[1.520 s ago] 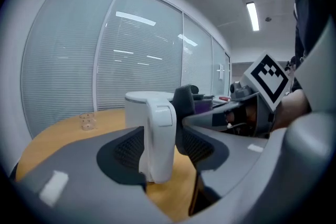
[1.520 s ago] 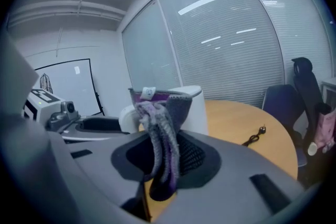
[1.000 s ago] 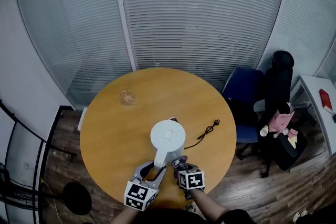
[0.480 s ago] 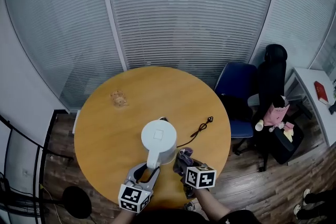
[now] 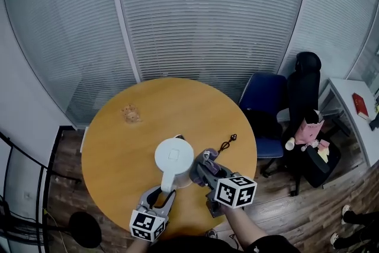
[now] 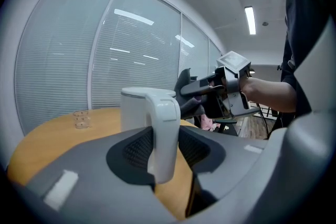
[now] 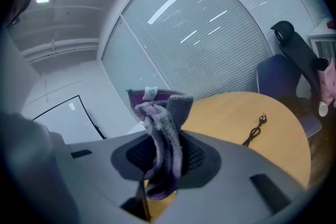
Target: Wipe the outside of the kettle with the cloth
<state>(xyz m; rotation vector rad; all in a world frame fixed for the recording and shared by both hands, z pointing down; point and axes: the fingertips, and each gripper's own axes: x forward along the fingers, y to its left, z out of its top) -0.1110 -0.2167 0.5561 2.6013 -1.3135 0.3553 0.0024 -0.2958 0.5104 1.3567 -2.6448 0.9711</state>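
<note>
A white kettle (image 5: 174, 158) stands on the round wooden table (image 5: 118, 151), handle toward me. My left gripper (image 5: 165, 191) is shut on that handle (image 6: 164, 134), with the kettle body (image 6: 135, 107) just beyond the jaws. Just right of the kettle and raised off the table, my right gripper (image 5: 202, 170) is shut on a purple-grey cloth (image 5: 205, 157). In the right gripper view the cloth (image 7: 160, 139) hangs bunched between the jaws of the right gripper (image 7: 163, 162). The left gripper view shows the cloth (image 6: 192, 106) beside the kettle's upper right side; I cannot tell whether they touch.
A black power cord (image 5: 228, 143) lies on the table right of the kettle. A small glass (image 5: 129, 113) stands at the far left. A blue chair (image 5: 267, 105) and a black chair (image 5: 305, 89) stand off the table's right side, with window blinds behind.
My right gripper has risen with the cloth from low beside the handle to the kettle's right side. The left gripper has kept its hold on the handle.
</note>
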